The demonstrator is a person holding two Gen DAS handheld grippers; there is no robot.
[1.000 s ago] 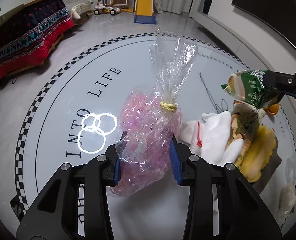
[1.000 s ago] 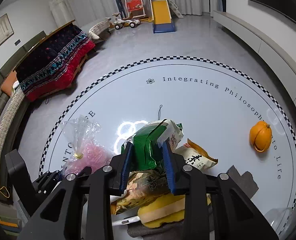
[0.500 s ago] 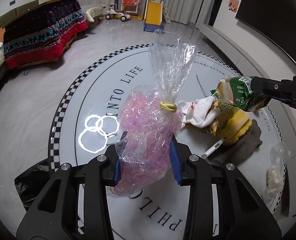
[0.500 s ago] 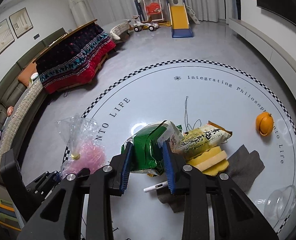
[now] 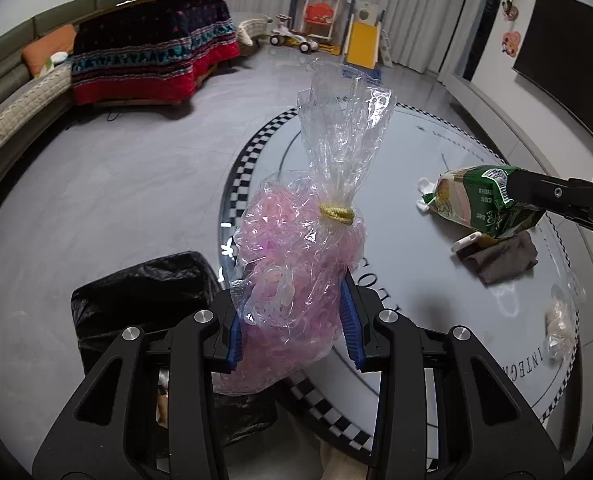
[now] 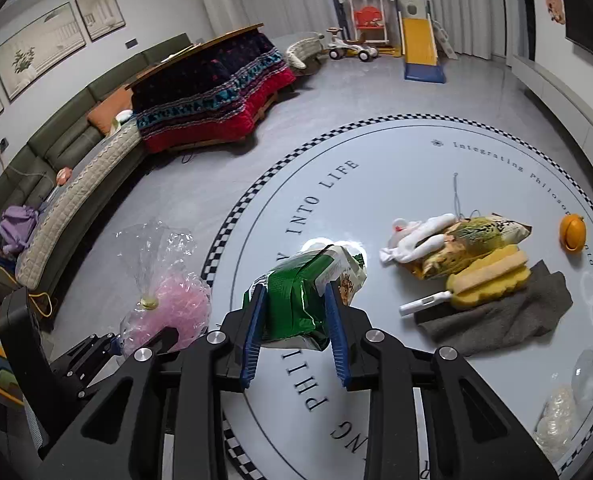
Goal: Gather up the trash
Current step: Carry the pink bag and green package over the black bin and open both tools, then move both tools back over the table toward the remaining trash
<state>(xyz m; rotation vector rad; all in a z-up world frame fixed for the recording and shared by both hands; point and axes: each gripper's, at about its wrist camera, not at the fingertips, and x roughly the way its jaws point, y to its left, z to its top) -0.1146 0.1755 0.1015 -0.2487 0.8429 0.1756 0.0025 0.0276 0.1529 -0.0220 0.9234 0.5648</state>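
The left gripper (image 5: 294, 330) clamps a clear bag of pink shreds (image 5: 296, 276) just off the round table's (image 6: 416, 184) checkered edge, above a black-lined trash bin (image 5: 144, 292). The right gripper (image 6: 296, 332) pinches a green snack packet (image 6: 308, 292) over the table.

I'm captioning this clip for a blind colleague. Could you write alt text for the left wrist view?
The left gripper is shut on a clear plastic bag of pink shreds tied with a gold band, held above a black trash bag on the grey floor. To the right, the right gripper holds a green snack packet over a round white table with a grey cloth.
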